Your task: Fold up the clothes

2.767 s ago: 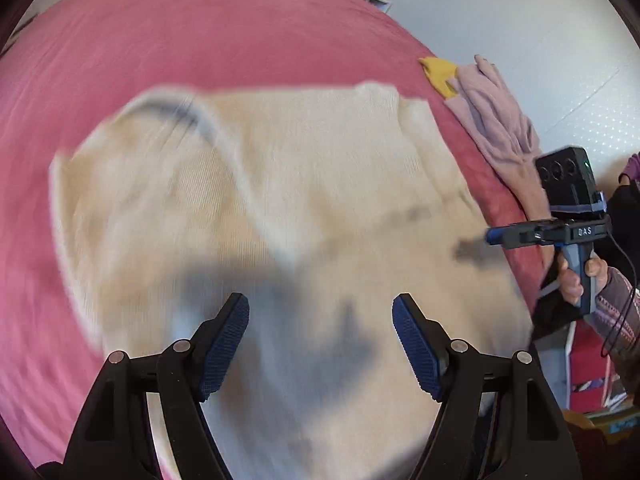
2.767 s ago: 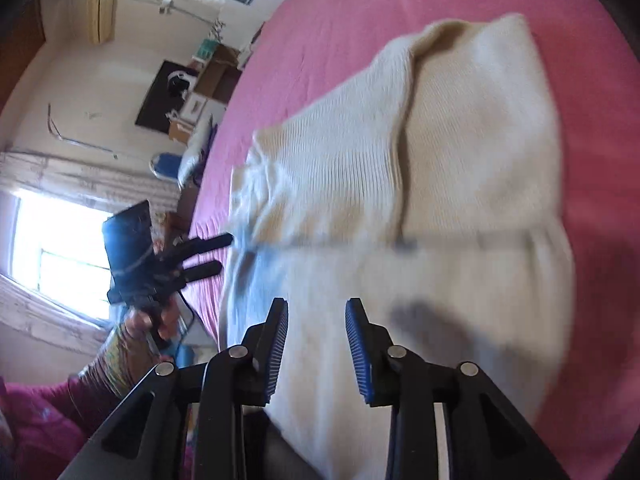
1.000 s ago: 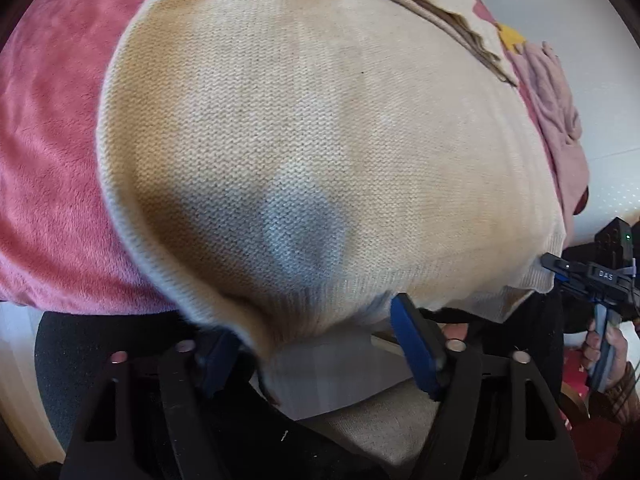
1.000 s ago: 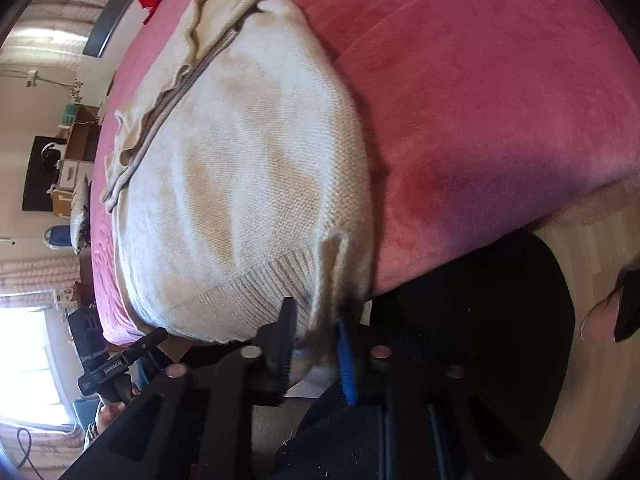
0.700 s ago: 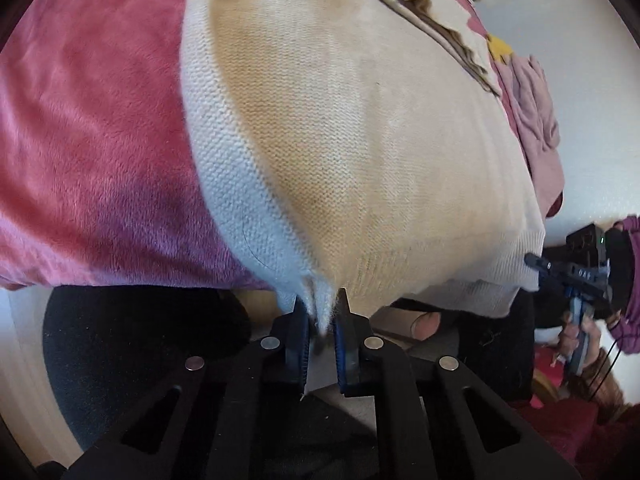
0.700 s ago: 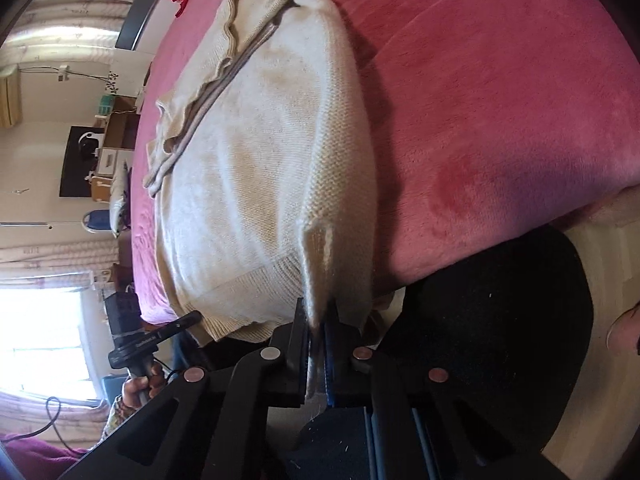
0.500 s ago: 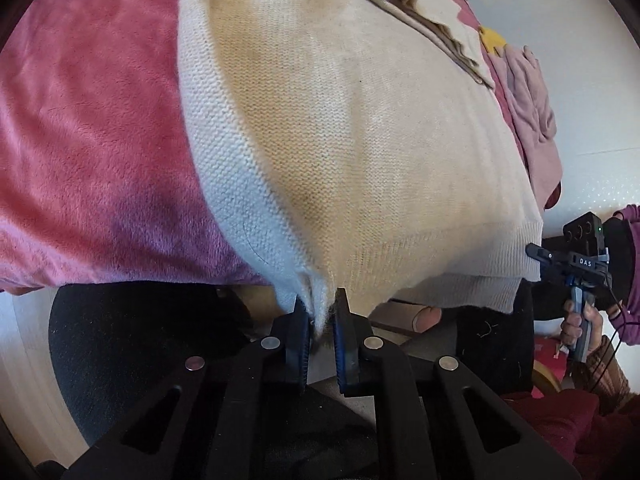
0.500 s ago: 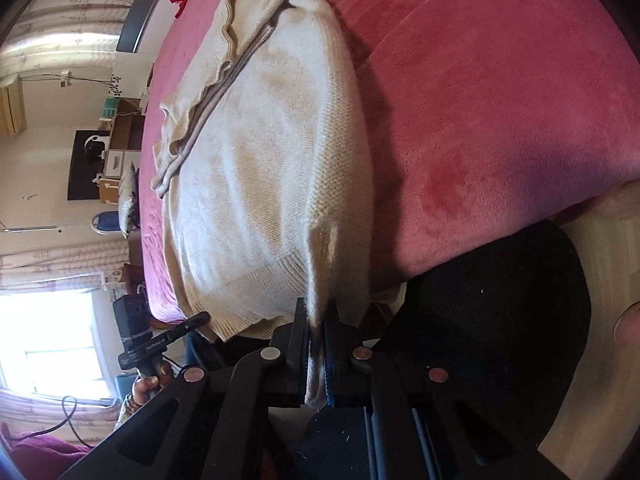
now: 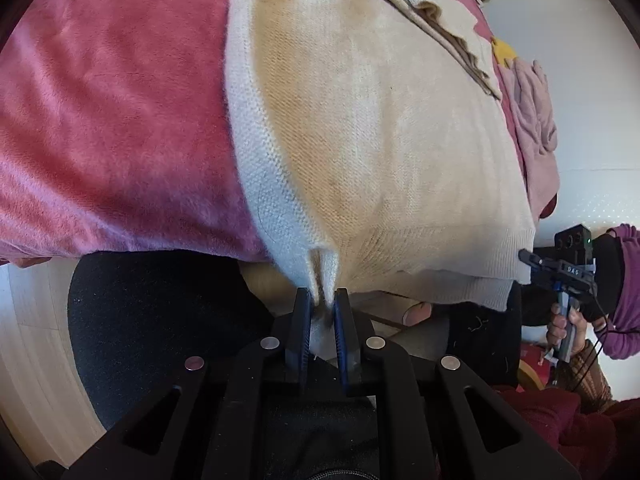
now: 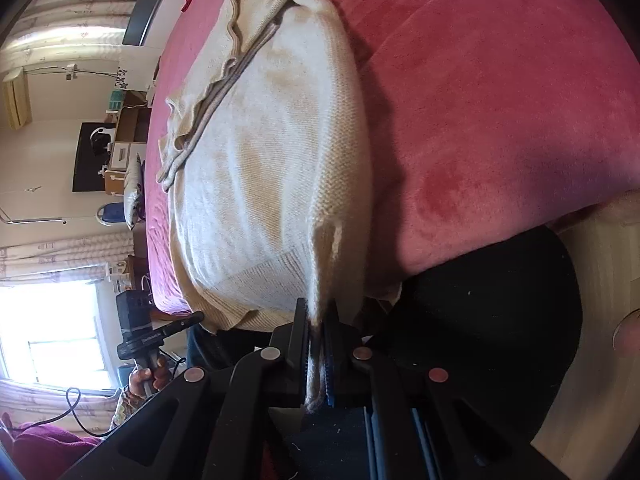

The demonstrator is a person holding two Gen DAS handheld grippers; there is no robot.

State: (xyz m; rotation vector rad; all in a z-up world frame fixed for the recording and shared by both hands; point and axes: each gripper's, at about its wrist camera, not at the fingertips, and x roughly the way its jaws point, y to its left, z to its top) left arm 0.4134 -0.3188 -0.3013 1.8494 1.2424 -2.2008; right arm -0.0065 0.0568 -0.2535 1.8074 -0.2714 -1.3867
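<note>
A cream sweater (image 9: pixel 380 128) lies on a pink bed (image 9: pixel 100 120). Its bottom edge hangs a little over the near side of the bed.

The left tongs (image 9: pixel 320 312) are pinched tight on one bottom corner of the sweater. A little tuck of knit sticks up between the blue pads. The left tongs have just been closing, and the cloth is between them. In the right wrist view, the right tongs (image 10: pixel 316 328) are squeezed almost fully closed on the other bottom corner. A thin strip of knit runs down between the pads.

In the left wrist view, the sleeves (image 9: pixel 432 12) are bunched in a pile at the far end of the sweater, at about 1 o'clock. They look already folded in over the chest, but I cannot be sure how neat they are. The body of the sweater is spread out long and flat.

So the job looks part done. The sleeves seem to be in. Both bottom corners are held. The big fold is not yet made. I think the next step is to lift the bottom edge and carry it up toward 12 o'clock, over the sleeves.

A pale purple cloth (image 9: pixel 532 128) lies at the bed's edge at 3 o'clock. It looks unfolded, so it may be waiting for its turn.
</note>
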